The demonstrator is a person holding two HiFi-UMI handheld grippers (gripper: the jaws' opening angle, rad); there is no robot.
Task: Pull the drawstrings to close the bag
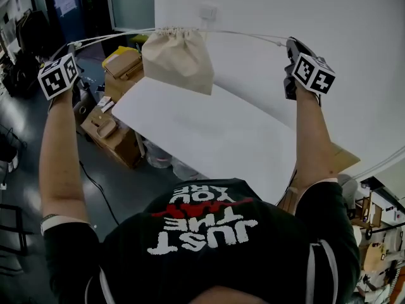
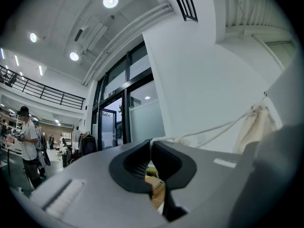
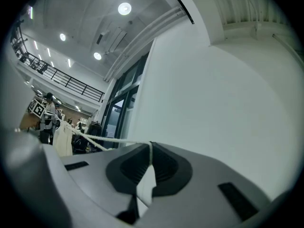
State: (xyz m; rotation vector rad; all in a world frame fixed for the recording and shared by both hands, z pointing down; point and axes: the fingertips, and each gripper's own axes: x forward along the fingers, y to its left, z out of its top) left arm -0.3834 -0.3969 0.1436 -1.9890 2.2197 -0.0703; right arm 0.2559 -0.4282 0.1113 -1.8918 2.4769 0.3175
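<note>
The 2 grippers are up high and wide apart, open air all around them, and the white desk (image 1: pixel 209 138) lies well below, its straight near edge slanting under the bag. The left gripper (image 2: pixel 151 144) has its ribbed black fingers pressed together on a white twisted drawstring (image 2: pixel 213 129). The right gripper (image 3: pixel 150 146) pinches the other drawstring (image 3: pixel 104 139) the same way. Both cords run taut from the fingertips inward to 1 cream cloth bag (image 1: pixel 177 59). It hangs between the 2 pairs of fingers, clear of the desk, its mouth gathered into tight pleats. Below the left fingers, at least 2 brown cardboard boxes (image 1: pixel 114 132) crowd the grey floor.
</note>
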